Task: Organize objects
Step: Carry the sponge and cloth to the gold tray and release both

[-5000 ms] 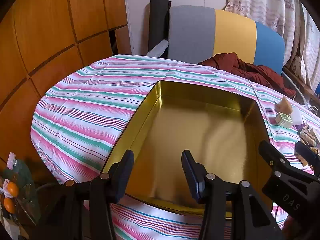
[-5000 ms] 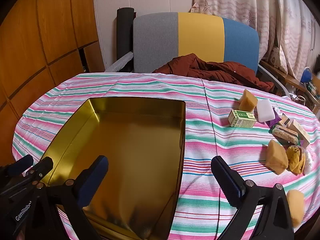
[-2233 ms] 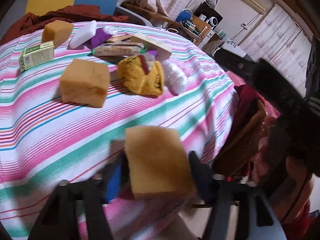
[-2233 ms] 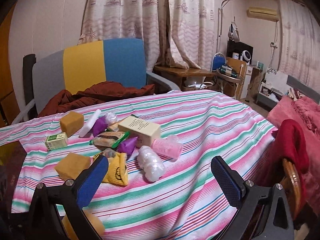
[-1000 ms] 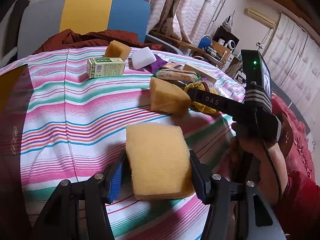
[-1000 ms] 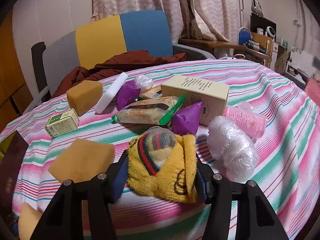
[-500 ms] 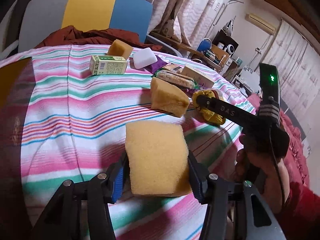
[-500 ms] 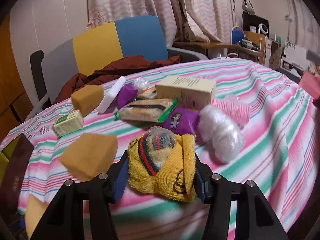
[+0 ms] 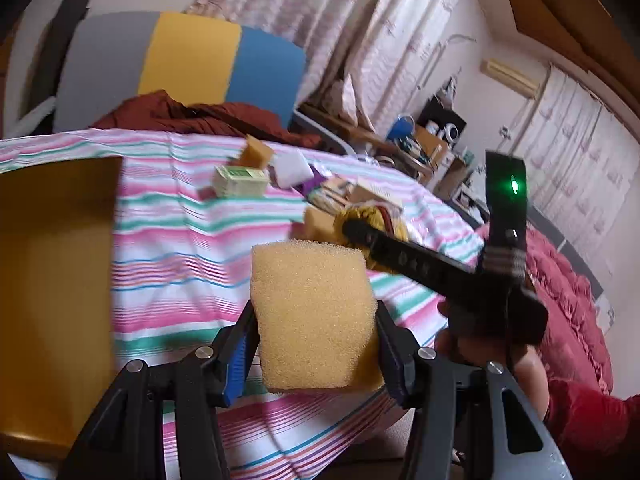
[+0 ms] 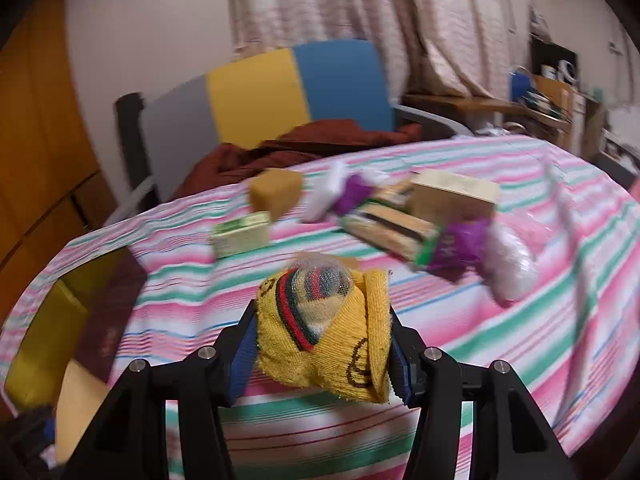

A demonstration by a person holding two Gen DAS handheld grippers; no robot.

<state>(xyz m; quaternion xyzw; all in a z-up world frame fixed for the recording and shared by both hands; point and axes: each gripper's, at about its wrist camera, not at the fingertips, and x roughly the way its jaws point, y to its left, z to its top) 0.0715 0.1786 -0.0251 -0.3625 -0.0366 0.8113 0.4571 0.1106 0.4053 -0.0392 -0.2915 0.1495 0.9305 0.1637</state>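
While fingers (image 9: 384, 344) pinch sponge (image 9: 312, 316), tin (image 9: 52, 280) rim left, open stripes between

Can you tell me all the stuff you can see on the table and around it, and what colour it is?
sponge blocks: three, tan; one in the left gripper, one far back on the table, one mid-table
sock bundle: one, yellow, in the right gripper
tin: one, gold, left on the table
small carton: one, green and cream, by the far sponge
box: one, cream, back right
purple packets: two
tablecloth: one, pink, green, white stripes
chair: one, grey, yellow, blue
left gripper: black, fingers shut on sponge
right gripper: black, shut on socks
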